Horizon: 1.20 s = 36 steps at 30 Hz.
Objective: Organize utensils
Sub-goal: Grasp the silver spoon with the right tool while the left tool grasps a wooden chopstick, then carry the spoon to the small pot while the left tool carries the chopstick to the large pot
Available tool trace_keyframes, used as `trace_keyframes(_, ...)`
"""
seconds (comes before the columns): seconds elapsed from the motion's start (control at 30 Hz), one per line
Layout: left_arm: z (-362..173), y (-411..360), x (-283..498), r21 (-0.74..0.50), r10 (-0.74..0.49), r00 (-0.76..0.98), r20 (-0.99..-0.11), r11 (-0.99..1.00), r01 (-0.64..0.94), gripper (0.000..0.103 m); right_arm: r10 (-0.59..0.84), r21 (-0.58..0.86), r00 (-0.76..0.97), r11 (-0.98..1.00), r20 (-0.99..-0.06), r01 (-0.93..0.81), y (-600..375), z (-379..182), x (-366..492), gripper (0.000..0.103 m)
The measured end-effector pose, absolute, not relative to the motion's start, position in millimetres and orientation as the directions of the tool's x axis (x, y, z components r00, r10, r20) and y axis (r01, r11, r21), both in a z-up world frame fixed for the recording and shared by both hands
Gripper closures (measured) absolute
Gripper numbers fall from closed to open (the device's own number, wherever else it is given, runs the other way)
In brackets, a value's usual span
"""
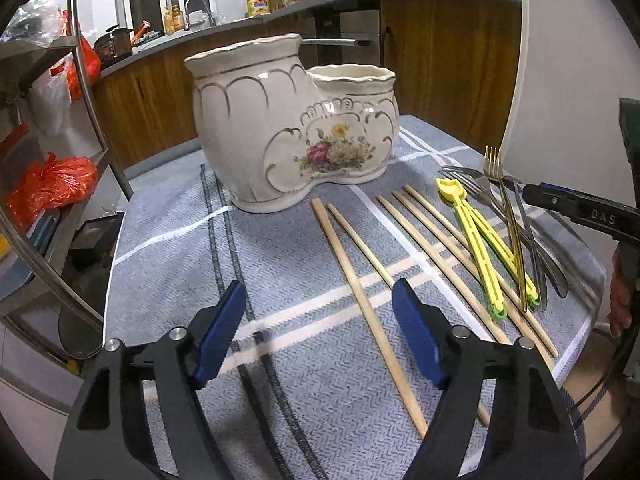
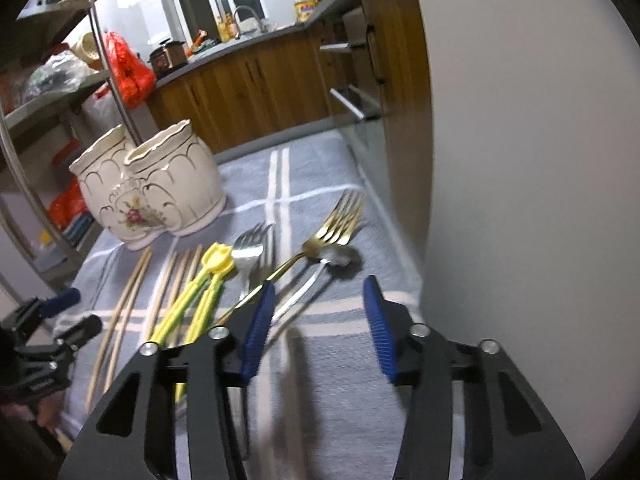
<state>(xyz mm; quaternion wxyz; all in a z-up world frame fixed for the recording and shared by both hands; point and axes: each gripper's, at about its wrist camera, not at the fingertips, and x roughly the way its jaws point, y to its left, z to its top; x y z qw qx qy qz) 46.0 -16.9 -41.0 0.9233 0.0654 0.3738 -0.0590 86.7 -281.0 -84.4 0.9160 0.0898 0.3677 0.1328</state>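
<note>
Only the right wrist view shows the spoon (image 2: 340, 258) beside the gold fork (image 2: 336, 226).

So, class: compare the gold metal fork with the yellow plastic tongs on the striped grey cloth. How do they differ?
The gold metal fork is shiny and ends in four thin tines; the yellow plastic tongs are matte and end in a flat scoop-like head. The fork is a single slim stem, the tongs two joined arms. The fork lies across silver cutlery; the tongs lie beside the wooden chopsticks. Both lie flat on the cloth, outside the ceramic holder.
</note>
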Motion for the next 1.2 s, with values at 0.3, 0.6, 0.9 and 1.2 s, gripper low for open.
trace_keyframes(0.3, -52, -26, 56, 0.088, -0.054, 0.659, -0.750, 0.980, 0.181, 0.047, 0.302, 0.251, 0.672, 0.952, -0.676, -0.176, -271, -88, 104, 0.074)
trace_keyframes(0.6, -51, -22, 69, 0.040, -0.090, 0.611, -0.787, 0.980, 0.197, 0.095, 0.350, 0.304, 0.680, 0.933, -0.644, -0.192, -278, -85, 107, 0.097)
trace_keyframes(0.9, -50, -7, 61, 0.038, -0.096, 0.619, -0.780, 0.979, 0.199, 0.097, 0.393, 0.287, 0.738, 0.918, -0.548, -0.275, -275, -55, 86, 0.101)
trace_keyframes(1.2, -29, 7, 36, 0.000, -0.172, 0.732, -0.659, 0.973, 0.229, 0.097, 0.411, 0.191, 0.822, 0.911, -0.395, -0.364, -256, -20, 52, 0.101)
